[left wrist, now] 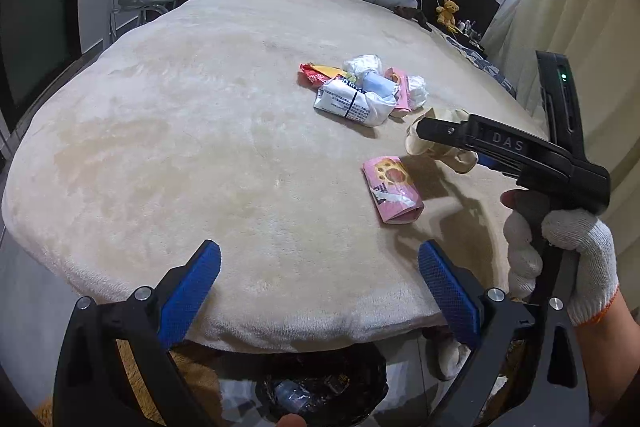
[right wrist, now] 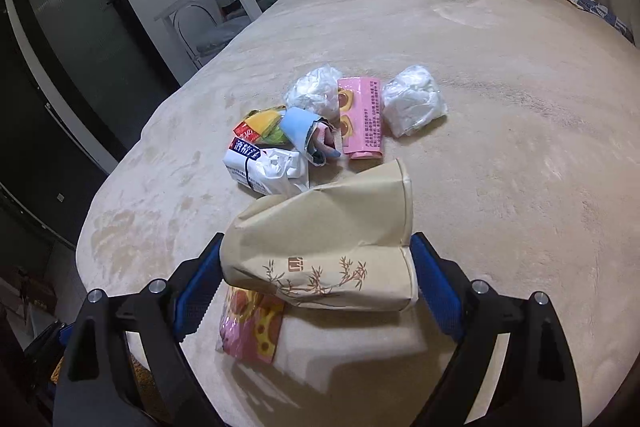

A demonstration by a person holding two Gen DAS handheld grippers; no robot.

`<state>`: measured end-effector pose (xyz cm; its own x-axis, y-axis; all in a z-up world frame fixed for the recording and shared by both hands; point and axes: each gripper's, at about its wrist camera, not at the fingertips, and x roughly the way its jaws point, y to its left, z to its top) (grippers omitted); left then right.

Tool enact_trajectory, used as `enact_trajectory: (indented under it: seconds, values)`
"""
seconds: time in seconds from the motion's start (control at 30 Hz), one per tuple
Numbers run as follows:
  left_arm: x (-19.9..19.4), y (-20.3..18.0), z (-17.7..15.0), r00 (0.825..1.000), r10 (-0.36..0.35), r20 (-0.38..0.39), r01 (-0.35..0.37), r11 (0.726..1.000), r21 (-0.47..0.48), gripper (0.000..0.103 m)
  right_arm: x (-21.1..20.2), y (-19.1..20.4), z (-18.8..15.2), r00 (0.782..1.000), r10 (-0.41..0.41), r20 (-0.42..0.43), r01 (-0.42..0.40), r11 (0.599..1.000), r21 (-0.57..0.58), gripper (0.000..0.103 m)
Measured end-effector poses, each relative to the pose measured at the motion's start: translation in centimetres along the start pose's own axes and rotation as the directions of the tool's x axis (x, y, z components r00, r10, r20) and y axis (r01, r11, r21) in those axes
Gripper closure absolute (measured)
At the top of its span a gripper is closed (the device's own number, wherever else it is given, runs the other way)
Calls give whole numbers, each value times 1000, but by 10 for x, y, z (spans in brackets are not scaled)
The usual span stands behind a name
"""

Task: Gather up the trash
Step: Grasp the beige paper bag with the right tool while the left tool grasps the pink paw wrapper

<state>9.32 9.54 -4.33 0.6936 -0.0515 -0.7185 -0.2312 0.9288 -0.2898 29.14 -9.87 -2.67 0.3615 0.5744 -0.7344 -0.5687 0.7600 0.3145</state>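
Dim indoor light, warm cast, heavy fisheye bend in both views.
Bed cover (left wrist: 200, 131) evenly lit from overhead; soft shadows fall toward the lower right of the pink wrapper (left wrist: 394, 189). Corners vignette to black, room edges curve, slight motion smear at right edge of right wrist view.

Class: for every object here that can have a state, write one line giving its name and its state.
Left claw: open, empty.
Right claw: closed on the beige packet, lifted off the bed.
Pink wrapper: torn open, lying alone.
Trash bin: lined, already holding rubbish.
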Motion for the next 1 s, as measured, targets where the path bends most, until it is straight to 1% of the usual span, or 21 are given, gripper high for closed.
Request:
enact_trajectory:
  seconds: [0.1, 0.3, 0.53, 0.6, 0.67, 0.73, 0.77, 0.8, 0.83, 0.97, 1.0]
  values:
    - [9, -9, 3, 1000, -3, -8, 3, 1000, 11, 7, -14, -9, -3, 1000, 21, 2, -21, 1000, 14, 15]
    - [27, -30, 12, 1000, -4, -31, 5, 999, 43, 7, -42, -23, -10, 999, 34, 20, -34, 999, 20, 15]
    - [54, -55, 22, 998, -2, -69, 7, 997, 71, 8, -62, -37, -19, 999, 40, 22, -41, 999, 29, 15]
    - [63, -60, 26, 996, 19, -88, -13, 997, 71, 8, -68, -41, -21, 999, 36, 26, -37, 999, 28, 15]
    - [73, -64, 29, 994, 25, -103, -18, 997, 71, 8, -72, -45, -23, 999, 34, 27, -35, 999, 32, 15]
    - [82, -66, 31, 991, 53, -121, -44, 996, 79, 9, -76, -49, -24, 999, 39, 31, -41, 998, 46, 15]
    - [86, -67, 32, 990, 61, -126, -51, 996, 79, 11, -77, -52, -24, 999, 44, 30, -45, 998, 53, 15]
    - [91, -67, 33, 988, 65, -138, -55, 996, 77, 16, -78, -53, -24, 999, 43, 29, -44, 997, 55, 15]
    - [95, -67, 33, 986, 73, -149, -63, 995, 74, 19, -79, -55, -24, 999, 40, 28, -42, 998, 56, 15]
    - [104, -67, 35, 982, 99, -160, -89, 993, 72, 20, -82, -59, -27, 999, 50, 18, -51, 997, 65, 15]
    - [105, -68, 35, 981, 113, -157, -102, 992, 80, 26, -83, -60, -28, 999, 50, 16, -51, 996, 67, 15]
